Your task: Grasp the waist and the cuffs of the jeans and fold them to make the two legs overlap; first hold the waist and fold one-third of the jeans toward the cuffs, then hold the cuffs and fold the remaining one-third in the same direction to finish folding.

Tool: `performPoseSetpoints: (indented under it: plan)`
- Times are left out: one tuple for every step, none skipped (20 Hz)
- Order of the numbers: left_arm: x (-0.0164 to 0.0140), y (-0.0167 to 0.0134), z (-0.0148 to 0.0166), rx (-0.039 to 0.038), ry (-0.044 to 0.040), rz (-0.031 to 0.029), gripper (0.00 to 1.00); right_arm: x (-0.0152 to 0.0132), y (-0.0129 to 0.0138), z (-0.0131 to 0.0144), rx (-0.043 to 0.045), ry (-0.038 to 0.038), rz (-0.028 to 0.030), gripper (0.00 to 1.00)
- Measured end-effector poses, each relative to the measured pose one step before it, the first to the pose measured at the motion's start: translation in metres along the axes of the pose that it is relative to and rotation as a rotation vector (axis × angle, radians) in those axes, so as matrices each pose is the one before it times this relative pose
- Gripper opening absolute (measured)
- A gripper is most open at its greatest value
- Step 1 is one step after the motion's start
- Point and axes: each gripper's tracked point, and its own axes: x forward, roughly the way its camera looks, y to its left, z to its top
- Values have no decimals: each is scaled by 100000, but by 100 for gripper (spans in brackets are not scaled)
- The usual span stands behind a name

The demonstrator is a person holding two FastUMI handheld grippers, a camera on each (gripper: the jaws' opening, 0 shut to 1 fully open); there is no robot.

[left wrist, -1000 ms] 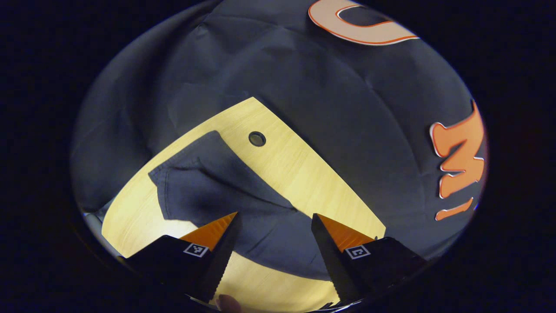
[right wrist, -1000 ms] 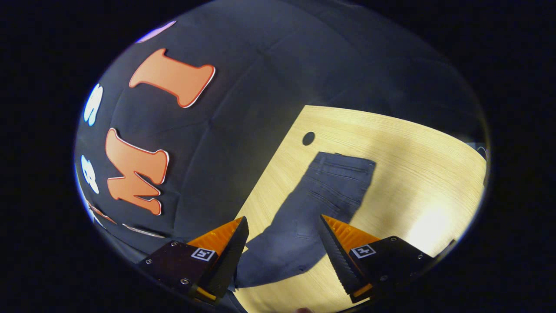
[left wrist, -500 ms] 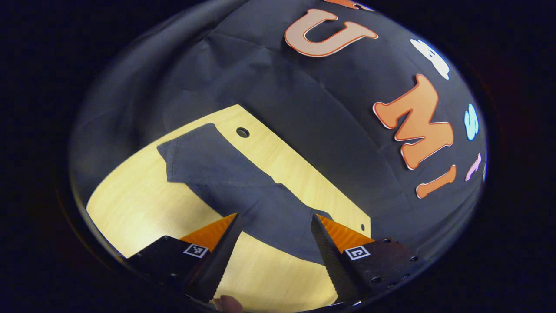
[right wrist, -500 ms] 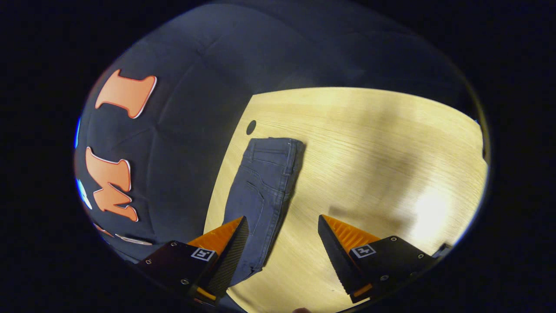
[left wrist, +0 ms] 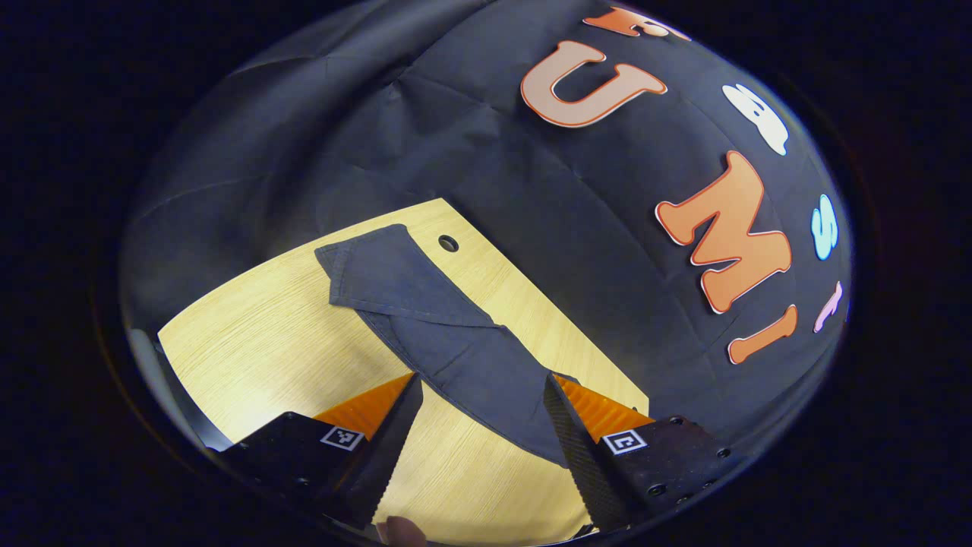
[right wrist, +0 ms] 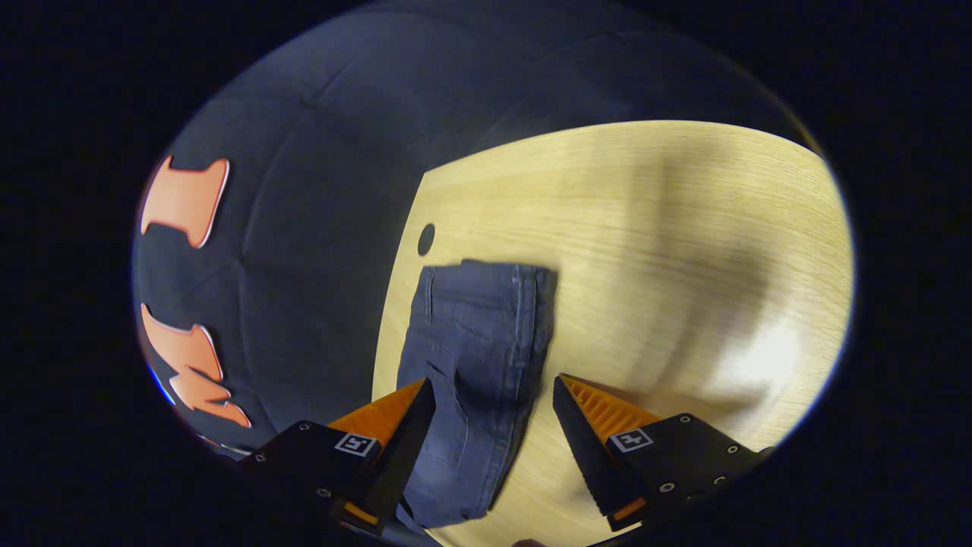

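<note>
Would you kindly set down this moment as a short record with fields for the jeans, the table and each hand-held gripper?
jeans: dark denim jeans lying flat on the table, legs overlapped into one long strip, not yet folded in thirds
table: light wood table, with a round hole near the jeans' far end
left hand-held gripper: open, above the jeans, holding nothing
right hand-held gripper: open, above the jeans, holding nothing
backdrop: black cloth wall behind the table

Light wood table [right wrist: 645, 228], round hole [right wrist: 426, 239]; dark jeans [right wrist: 474, 357] flat on it
</note>
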Motion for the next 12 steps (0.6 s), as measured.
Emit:
performPoseSetpoints:
  plan:
    - [-215, 191, -72, -792, -163, 386, 98, 723, 369, 154, 916, -221, 1154, 95]
    - [-213, 84, -135, -1102, -306, 421, 98, 546, 488, -147, -1116, 744, 577, 94]
    - [-100, 27, -102, -1174, -227, -146, 98, 677, 156, -245, -3869, 806, -519, 92]
    - [-84, 243, -196, -1295, -298, 614, 98, 625, -401, -153, -7268, -217, -3549, 88]
    - [-95, 274, -153, -1296, -508, 289, 98, 366, -559, 142, -9531, -1444, -1461, 77]
    - [-77, 196, -116, -1547, -383, 329, 98, -29, -454, -196, -7672, -1583, -164, 62]
    - [-45, 348, -237, -1800, 26, 799, 98, -190, 90, 392, -2335, -2990, 389, 47]
    - [-114, 343, -203, -1579, 318, 575, 98, -440, 105, -67, 1191, 422, -1634, 32]
    - [47, 377, -105, -1283, 268, 875, 98, -208, 334, 439, 1547, -901, -1870, 24]
    - [-52, 549, 67, -1299, 350, 713, 98, -893, 532, 311, -826, -1155, 899, 18]
    - [39, 666, -93, -1346, 1245, -54, 98, -637, 346, 224, -2298, -2374, 386, 18]
    - [66, 621, 207, -1362, 1377, -143, 98, -918, 619, 351, -3059, -2396, 686, 18]
